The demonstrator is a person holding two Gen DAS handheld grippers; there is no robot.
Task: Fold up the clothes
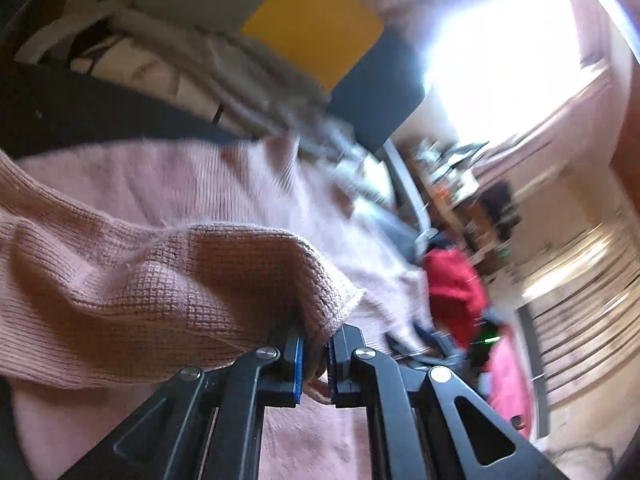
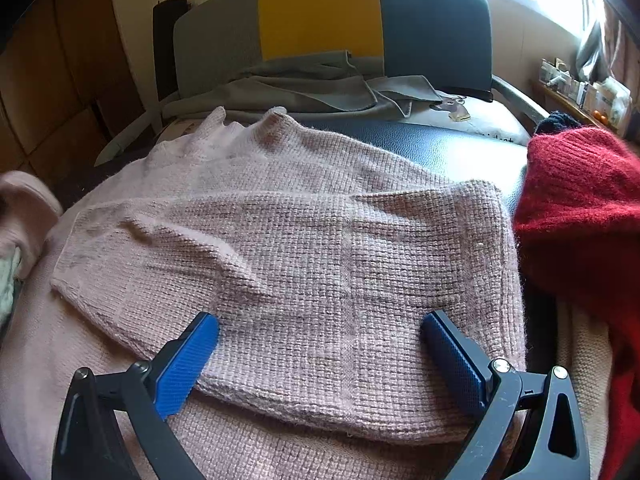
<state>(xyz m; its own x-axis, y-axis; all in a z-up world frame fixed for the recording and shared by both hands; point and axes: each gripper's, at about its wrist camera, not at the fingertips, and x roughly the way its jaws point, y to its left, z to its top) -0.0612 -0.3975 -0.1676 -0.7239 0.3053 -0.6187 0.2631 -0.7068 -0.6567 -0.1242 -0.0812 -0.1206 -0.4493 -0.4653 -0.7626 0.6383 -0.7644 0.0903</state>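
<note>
The pink sweater [image 2: 304, 248] lies spread on a dark padded seat [image 2: 452, 148], its right sleeve [image 2: 248, 280] folded across the chest and the collar [image 2: 276, 116] toward the chair back [image 2: 320, 12]. It is a loose, chunky knit: soft, limp, light, likely to sag and stretch wherever it is lifted, and not slippery, so a pinch on a doubled edge such as a cuff, hem or shoulder seam should hold best. The left gripper [image 1: 316, 360] has its jaws clenched on a cuff [image 1: 320, 304] of the other sleeve, the knit bunched and draped from the pads. The right gripper [image 2: 320, 356] hovers low over the folded sleeve with jaws spread wide, gripping nothing. Beside the sweater on the right sits a red knit [image 2: 580, 216]; behind it a grey garment [image 2: 312, 84] is heaped against the chair back.
</note>
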